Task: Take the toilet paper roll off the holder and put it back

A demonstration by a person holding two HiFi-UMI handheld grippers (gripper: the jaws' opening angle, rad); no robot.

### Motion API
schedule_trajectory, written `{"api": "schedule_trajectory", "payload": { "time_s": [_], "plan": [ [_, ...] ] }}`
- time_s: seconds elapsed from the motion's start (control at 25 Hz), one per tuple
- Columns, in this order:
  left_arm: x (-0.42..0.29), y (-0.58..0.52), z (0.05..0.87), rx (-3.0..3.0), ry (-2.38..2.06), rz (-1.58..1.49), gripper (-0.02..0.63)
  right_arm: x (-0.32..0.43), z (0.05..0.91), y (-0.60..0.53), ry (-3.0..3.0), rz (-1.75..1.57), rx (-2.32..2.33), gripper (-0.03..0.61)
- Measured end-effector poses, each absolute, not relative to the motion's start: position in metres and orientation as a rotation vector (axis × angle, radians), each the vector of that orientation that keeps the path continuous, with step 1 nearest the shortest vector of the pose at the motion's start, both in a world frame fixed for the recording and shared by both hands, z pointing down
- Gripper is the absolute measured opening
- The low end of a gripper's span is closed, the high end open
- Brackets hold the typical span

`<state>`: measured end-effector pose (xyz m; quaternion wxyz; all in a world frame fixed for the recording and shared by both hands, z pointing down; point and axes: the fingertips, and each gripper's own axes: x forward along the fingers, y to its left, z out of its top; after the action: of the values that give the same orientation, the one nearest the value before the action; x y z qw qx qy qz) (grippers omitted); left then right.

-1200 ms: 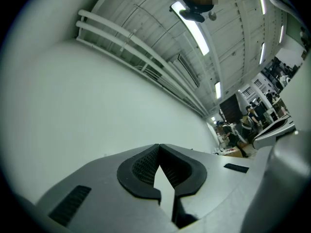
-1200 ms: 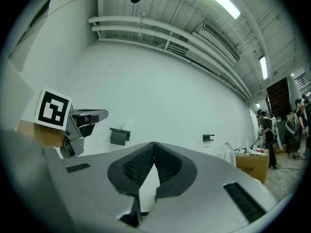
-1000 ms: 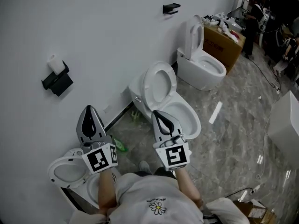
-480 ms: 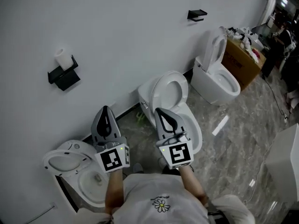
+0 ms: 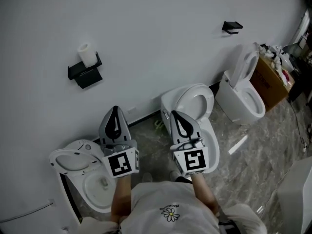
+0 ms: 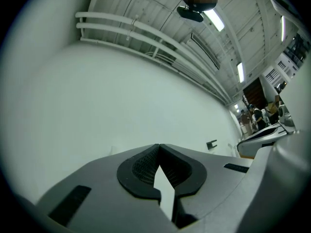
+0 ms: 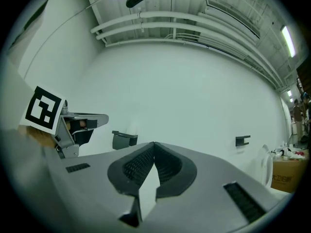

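A white toilet paper roll [image 5: 86, 54] stands upright on a black wall holder [image 5: 85, 73] high on the white wall, upper left in the head view. The holder [image 7: 124, 139] also shows in the right gripper view, with the roll faint above it. My left gripper [image 5: 115, 111] is shut and empty, its tips well below and right of the holder. My right gripper [image 5: 176, 114] is shut and empty too, over the middle toilet. In the left gripper view the left gripper [image 6: 158, 146] faces bare wall, tips touching. The right gripper [image 7: 154, 143] shows tips touching.
Three white toilets stand along the wall: one lower left [image 5: 80, 177], one in the middle [image 5: 195, 106], one at the right [image 5: 243, 91]. A second black holder [image 5: 231, 27] hangs on the wall upper right. A cardboard box [image 5: 273, 79] with clutter stands far right on the marble floor.
The view has swung left along the wall, so the holder with the roll sits nearer the middle. Both grippers have moved toward that side, still shut.
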<state>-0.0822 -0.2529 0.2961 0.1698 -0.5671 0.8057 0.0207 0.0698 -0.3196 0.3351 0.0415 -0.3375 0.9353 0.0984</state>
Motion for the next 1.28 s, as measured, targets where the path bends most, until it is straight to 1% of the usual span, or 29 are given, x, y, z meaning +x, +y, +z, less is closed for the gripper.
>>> {"api": "schedule_trajectory", "payload": {
  "time_s": [0.2, 0.44, 0.8, 0.84, 0.88, 1.04, 1.12, 1.28],
  "plan": [
    [-0.112, -0.249, 0.279, -1.548, 2.309, 0.064, 0.018, 0.047, 0.318, -0.33, 2.848, 0.267, -0.999, 0.011],
    [-0.153, -0.242, 0.259, -1.464, 2.328, 0.045, 0.018, 0.0, 0.264, -0.339, 2.74, 0.305, -0.839, 0.012],
    [-0.211, -0.223, 0.234, -1.323, 2.366, 0.015, 0.018, -0.104, 0.176, -0.335, 2.674, 0.32, -0.541, 0.017],
    [-0.217, -0.221, 0.233, -1.311, 2.37, 0.021, 0.018, -0.117, 0.169, -0.335, 2.676, 0.325, -0.519, 0.049],
    [-0.222, -0.218, 0.232, -1.302, 2.381, 0.036, 0.018, -0.13, 0.162, -0.334, 2.68, 0.327, -0.495, 0.101],
    [-0.248, -0.21, 0.24, -1.272, 2.426, 0.031, 0.018, -0.182, 0.143, -0.335, 2.713, 0.303, -0.399, 0.243],
    [-0.259, -0.206, 0.244, -1.259, 2.444, 0.012, 0.018, -0.209, 0.141, -0.337, 2.743, 0.279, -0.366, 0.272],
    [-0.275, -0.202, 0.252, -1.248, 2.47, 0.012, 0.018, -0.267, 0.157, -0.352, 2.839, 0.215, -0.36, 0.301]
  ]
}}
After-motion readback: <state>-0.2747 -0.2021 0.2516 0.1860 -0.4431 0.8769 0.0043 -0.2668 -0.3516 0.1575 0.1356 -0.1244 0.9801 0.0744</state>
